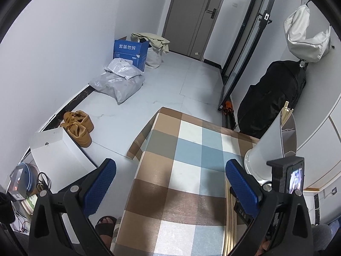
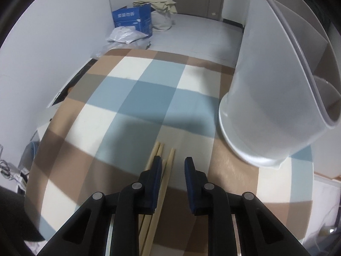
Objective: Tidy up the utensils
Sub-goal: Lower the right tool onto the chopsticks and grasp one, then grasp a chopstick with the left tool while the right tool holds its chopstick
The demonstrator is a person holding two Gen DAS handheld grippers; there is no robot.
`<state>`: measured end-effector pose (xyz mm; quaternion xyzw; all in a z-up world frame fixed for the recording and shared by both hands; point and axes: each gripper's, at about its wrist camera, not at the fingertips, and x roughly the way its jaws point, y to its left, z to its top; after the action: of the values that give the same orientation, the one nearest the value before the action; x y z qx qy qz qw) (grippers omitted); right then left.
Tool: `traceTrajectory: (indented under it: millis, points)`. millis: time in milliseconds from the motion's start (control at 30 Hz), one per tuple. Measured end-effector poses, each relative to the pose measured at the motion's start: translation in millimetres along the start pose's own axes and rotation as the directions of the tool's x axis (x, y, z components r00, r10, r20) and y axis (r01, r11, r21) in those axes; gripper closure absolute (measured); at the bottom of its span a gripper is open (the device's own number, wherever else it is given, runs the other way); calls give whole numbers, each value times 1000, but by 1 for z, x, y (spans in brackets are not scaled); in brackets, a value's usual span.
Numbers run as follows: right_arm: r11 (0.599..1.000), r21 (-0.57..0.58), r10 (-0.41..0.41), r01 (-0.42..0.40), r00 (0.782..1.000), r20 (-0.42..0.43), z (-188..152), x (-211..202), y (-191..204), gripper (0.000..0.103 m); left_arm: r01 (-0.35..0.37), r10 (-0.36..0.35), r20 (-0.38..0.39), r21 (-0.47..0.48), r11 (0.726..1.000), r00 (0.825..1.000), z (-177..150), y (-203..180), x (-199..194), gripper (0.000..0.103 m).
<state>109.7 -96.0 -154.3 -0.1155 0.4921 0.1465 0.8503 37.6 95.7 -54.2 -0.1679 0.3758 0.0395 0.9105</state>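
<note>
Several wooden chopsticks (image 2: 158, 183) lie on the checked tablecloth (image 2: 127, 98), running toward me. My right gripper (image 2: 173, 166) is low over them, jaws partly open; its left finger rests over the bundle and one stick lies in the gap. A white utensil holder (image 2: 270, 89) stands at the right, with a chopstick end showing at its top. My left gripper (image 1: 170, 177) is wide open and empty, high over the table's left edge. The holder (image 1: 270, 149) and the right gripper's body (image 1: 287, 175) show at its right, with chopsticks (image 1: 286, 111) in the holder.
The small table (image 1: 181, 170) drops off to the floor on the left and far sides. On the floor are brown shoes (image 1: 78, 128), a white box (image 1: 57, 153), plastic bags (image 1: 119, 81) and a blue carton (image 1: 131, 51). A black bag (image 1: 270, 98) stands by the wall.
</note>
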Motion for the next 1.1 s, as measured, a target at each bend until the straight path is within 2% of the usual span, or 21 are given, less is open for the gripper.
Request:
traceTrajectory:
  millis: [100, 233, 600, 733, 933, 1100]
  points:
    - [1000, 24, 3, -3, 1000, -5, 3, 2, -2, 89, -2, 2, -3, -12, 1000, 1000, 0, 4, 0, 3]
    - [999, 32, 8, -8, 1000, -4, -2, -1, -5, 89, 2, -2, -10, -26, 1000, 1000, 0, 7, 0, 3]
    - [997, -35, -66, 65, 998, -21, 13, 12, 13, 91, -17, 17, -6, -15, 1000, 1000, 1, 7, 1, 3]
    - [999, -20, -34, 34, 999, -17, 12, 11, 9, 99, -30, 30, -21, -13, 999, 999, -1, 9, 5, 3]
    - [996, 70, 50, -56, 995, 89, 5, -19, -12, 100, -32, 35, -79, 37, 999, 996, -10, -4, 17, 3]
    - [971, 171, 124, -165, 966, 225, -5, -63, -42, 100, 5, 19, -191, 122, 992, 981, -25, -32, 36, 3]
